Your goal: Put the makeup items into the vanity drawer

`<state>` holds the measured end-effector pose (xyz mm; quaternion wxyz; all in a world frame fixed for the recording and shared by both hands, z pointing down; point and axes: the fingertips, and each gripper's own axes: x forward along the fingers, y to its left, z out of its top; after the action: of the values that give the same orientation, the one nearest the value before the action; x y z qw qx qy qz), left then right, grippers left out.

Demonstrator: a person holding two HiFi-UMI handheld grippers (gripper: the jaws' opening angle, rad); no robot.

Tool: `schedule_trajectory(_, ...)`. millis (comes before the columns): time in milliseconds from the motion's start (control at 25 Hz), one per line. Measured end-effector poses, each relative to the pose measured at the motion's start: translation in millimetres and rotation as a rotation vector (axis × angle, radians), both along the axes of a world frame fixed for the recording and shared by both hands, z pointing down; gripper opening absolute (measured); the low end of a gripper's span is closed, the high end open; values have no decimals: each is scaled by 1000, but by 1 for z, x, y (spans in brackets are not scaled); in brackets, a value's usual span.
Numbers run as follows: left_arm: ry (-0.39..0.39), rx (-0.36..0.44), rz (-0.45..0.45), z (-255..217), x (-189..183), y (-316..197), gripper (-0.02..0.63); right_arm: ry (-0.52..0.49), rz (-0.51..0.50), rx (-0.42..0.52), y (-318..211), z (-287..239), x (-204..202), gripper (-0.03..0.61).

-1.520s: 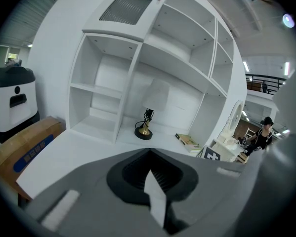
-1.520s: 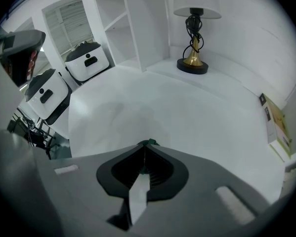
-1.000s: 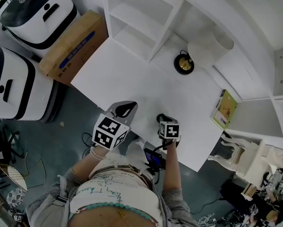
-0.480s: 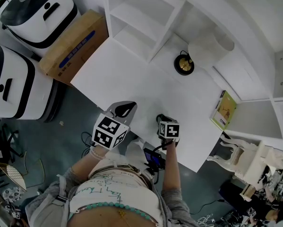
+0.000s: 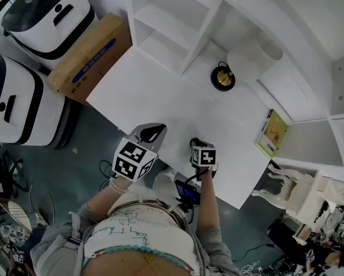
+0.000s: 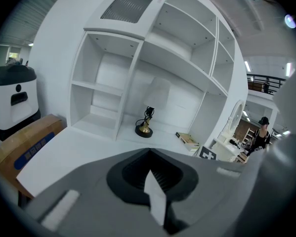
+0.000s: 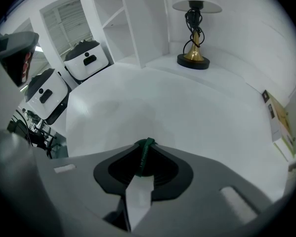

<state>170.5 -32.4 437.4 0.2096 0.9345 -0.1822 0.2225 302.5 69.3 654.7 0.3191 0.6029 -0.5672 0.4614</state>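
Both grippers hover over the near edge of the white vanity table point(image 5: 160, 91). My left gripper point(image 5: 154, 133) point(image 6: 148, 153) is shut, its jaws meeting with nothing between them. My right gripper point(image 5: 196, 144) point(image 7: 146, 147) is shut on a thin dark green makeup item point(image 7: 147, 143), which stands edge-on between the jaws with only its end poking out; I cannot tell what kind of item it is. No drawer shows in any view. The table top ahead of both grippers is bare white.
A lamp point(image 5: 223, 78) point(image 6: 145, 125) point(image 7: 193, 58) with a brass base stands at the back by the white shelf unit point(image 5: 172, 22). A green-yellow booklet point(image 5: 273, 133) point(image 7: 281, 127) lies at the right edge. A cardboard box point(image 5: 91, 56) and white machines point(image 5: 42, 13) stand left of the table.
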Motion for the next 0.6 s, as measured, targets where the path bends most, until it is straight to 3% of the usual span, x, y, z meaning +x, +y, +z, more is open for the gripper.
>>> schedule_trajectory(600, 9, 30, 10, -12, 13, 31, 2, -23, -40, 12, -1, 1, 0, 80)
